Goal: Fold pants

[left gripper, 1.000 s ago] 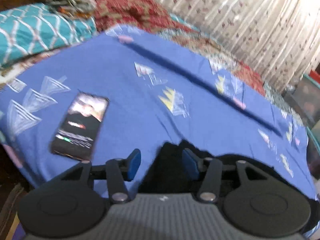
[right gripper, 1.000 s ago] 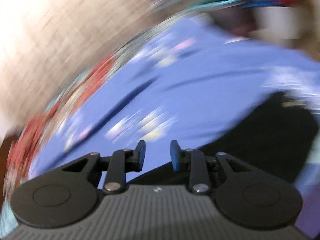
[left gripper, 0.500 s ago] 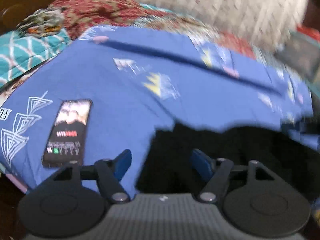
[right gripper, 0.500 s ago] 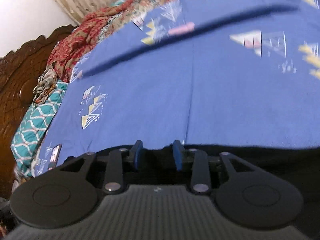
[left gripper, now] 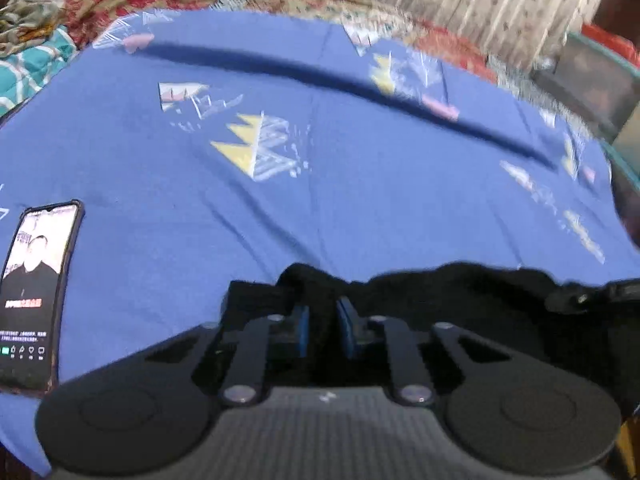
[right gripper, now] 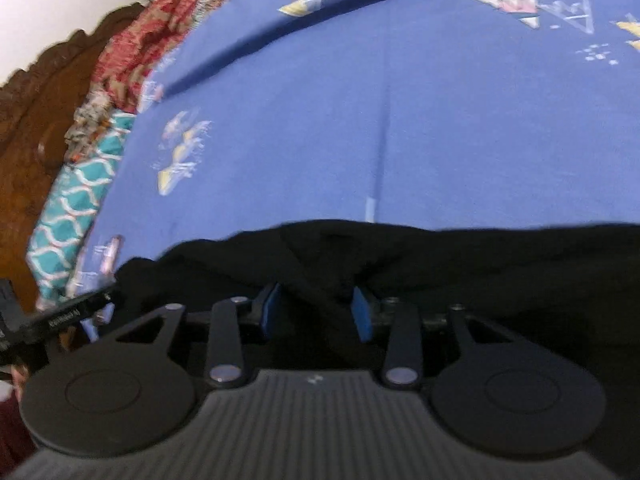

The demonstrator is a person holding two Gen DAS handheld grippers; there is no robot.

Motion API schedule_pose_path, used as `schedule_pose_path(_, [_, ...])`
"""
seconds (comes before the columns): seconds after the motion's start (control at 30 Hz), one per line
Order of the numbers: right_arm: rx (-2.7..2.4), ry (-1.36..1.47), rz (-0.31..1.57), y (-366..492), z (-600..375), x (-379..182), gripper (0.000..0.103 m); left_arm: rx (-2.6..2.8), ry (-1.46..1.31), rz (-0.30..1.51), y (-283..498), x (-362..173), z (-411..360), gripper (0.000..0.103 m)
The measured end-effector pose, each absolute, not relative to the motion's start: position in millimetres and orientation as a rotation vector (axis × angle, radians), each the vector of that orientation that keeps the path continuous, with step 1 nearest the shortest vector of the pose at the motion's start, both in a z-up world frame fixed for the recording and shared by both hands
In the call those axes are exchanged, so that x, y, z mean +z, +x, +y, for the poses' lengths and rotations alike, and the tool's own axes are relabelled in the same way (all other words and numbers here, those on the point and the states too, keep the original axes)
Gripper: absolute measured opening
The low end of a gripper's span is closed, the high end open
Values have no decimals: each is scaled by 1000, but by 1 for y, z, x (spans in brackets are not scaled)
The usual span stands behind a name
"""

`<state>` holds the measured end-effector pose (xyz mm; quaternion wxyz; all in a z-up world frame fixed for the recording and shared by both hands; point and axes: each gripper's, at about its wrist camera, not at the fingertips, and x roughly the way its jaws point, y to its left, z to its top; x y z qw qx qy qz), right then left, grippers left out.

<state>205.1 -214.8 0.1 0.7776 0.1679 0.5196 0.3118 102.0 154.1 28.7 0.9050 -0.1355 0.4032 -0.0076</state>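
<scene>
On the bed: black pants (left gripper: 460,292) over blue sheet (left gripper: 320,184), phone (left gripper: 34,292) left.
Left tongs (left gripper: 322,330): nearly closed, pinching pants.
Right tongs (right gripper: 316,312): apart, fabric between; grip unclear.

one black pants (left gripper: 460,292), one phone (left gripper: 34,292), one blue bedsheet (left gripper: 320,184), two grippers: left gripper (left gripper: 322,330), right gripper (right gripper: 316,310)

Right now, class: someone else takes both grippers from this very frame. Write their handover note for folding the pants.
Left gripper: fingers narrowed over the pants edge; whether it has a grip is unclear.
Right gripper: open, fingers either side of a ridge of cloth, not closed.
The pants lie bunched along the near edge of the blue sheet. A phone lies on the sheet to the left.
Done: both grippers at the cloth.
Left: grip, spread the pants flat, then fold.
</scene>
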Motion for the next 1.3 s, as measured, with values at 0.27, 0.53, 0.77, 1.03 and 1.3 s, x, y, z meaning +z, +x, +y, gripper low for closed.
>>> schedule_pose_path(0.27, [590,447,924,270,-209,30,3,114,-400,704,115,45,174,13])
schedule_pose_path(0.53, [503,343,879,288,-199,31,3,193,-373,772,134,15,170,19])
schedule_pose_path(0.77, [733,326,912,231,-193,37,7,170,-446,662,93,55,179,26])
schedule_pose_path(1.03, [720,238,1037,198,-161,-8,8,-113,-377,718,89,60,111,23])
schedule_pose_path(1.3, [507,474,1037,202,-240,-33,2,-29,-51,819,66,-12,74,10])
